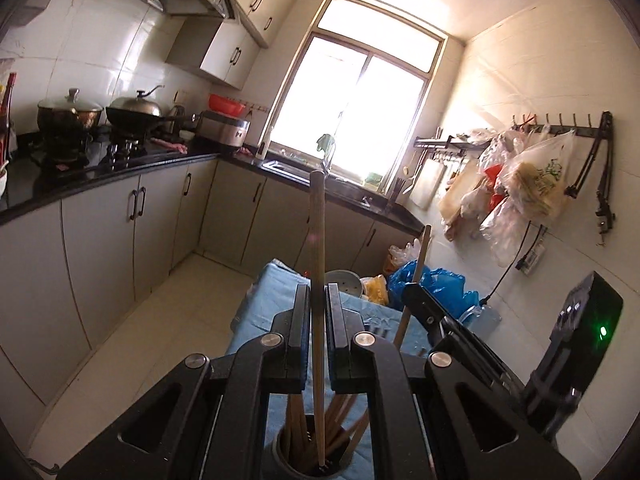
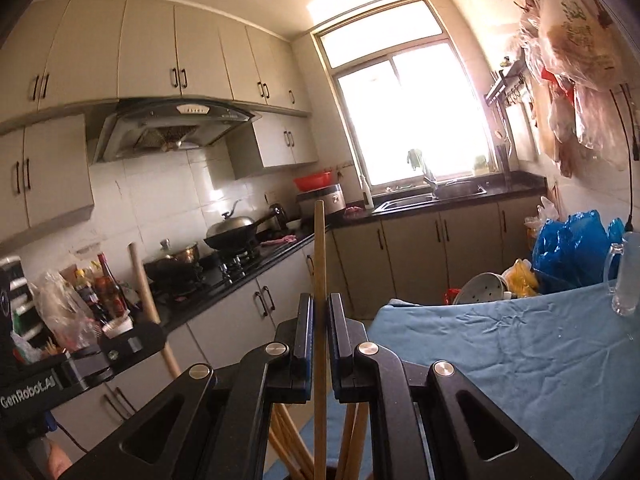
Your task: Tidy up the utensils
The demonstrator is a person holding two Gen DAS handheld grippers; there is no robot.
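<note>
In the left wrist view my left gripper [image 1: 319, 300] is shut on a wooden chopstick [image 1: 317, 240] that stands upright, its lower tip inside a dark round holder [image 1: 310, 462] with several other chopsticks. My right gripper [image 1: 416, 300] shows at the right, holding a second chopstick [image 1: 422, 256]. In the right wrist view my right gripper [image 2: 320, 312] is shut on an upright wooden chopstick [image 2: 320, 256] above more chopsticks [image 2: 288, 440] in the holder. The left gripper [image 2: 132, 344] and its chopstick [image 2: 144, 292] appear at the left.
The holder stands on a table with a blue cloth [image 2: 500, 352]. A clear glass mug [image 2: 626, 276], a metal steamer lid [image 2: 482, 288] and blue plastic bags [image 2: 572, 240] sit at its far side. Bags [image 1: 532, 184] hang on the right wall. Counter with stove [image 2: 236, 260] lies left.
</note>
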